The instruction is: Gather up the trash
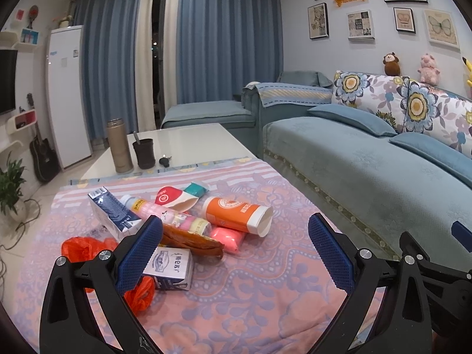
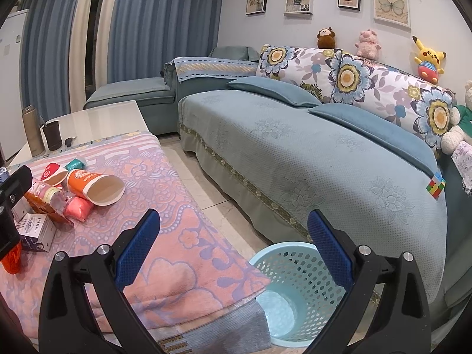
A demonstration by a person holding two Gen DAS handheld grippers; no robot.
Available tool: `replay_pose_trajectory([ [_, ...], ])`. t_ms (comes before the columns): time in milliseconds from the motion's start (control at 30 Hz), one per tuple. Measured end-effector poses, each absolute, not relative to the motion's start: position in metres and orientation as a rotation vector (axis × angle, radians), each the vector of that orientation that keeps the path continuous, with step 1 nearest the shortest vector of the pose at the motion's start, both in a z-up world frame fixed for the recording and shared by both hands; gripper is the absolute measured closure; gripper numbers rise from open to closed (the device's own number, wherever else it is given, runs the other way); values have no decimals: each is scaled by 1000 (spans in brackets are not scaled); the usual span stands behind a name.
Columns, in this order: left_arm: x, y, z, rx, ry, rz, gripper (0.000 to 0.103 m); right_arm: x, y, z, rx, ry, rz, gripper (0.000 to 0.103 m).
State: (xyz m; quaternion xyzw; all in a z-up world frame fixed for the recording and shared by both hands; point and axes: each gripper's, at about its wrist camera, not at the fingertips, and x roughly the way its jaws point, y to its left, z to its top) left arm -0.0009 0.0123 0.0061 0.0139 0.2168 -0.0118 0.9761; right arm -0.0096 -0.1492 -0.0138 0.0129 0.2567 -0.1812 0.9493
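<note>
Nearest in the right wrist view, the right gripper (image 2: 233,247) hangs with its blue pads spread wide and nothing between them, above the near right corner of the pink floral cloth (image 2: 183,253). Just beyond that corner, on the tiled floor, stands a light blue perforated wastebasket (image 2: 283,292); what shows of its inside is bare, though the right finger covers part of its rim.

The left gripper (image 1: 236,250) is likewise spread and holds nothing, poised over the cloth just short of the trash pile. Its left finger (image 1: 138,253) overlaps a small white milk carton (image 1: 171,268) and an orange plastic bag (image 1: 85,247), so whether it touches them cannot be told. Behind these lie a brown wrapper (image 1: 191,240), a pink packet (image 1: 230,239), a clear tube of pastel pieces (image 1: 165,212), a dark blue carton (image 1: 113,211), an orange paper cup (image 1: 239,214) on its side with its mouth to the right, a red-and-white cup (image 1: 177,197) and a teal packet (image 1: 196,189).

Farther off, on the bare white table (image 1: 200,141), stand a bronze flask (image 1: 119,146), a dark cup (image 1: 144,153) and keys (image 1: 165,160). To the right runs a blue sofa (image 2: 295,159) with floral cushions; blue curtains (image 1: 224,35) close the far wall.
</note>
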Motion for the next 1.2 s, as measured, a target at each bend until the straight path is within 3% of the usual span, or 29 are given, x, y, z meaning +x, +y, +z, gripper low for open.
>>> replay_pose_trajectory([
  [1033, -6, 6, 9, 14, 444, -29, 7, -12, -149, -10, 19, 511, -352, 12],
  [1200, -15, 42, 14, -56, 471, 19, 7, -2, -140, 2, 17, 516, -255, 12],
])
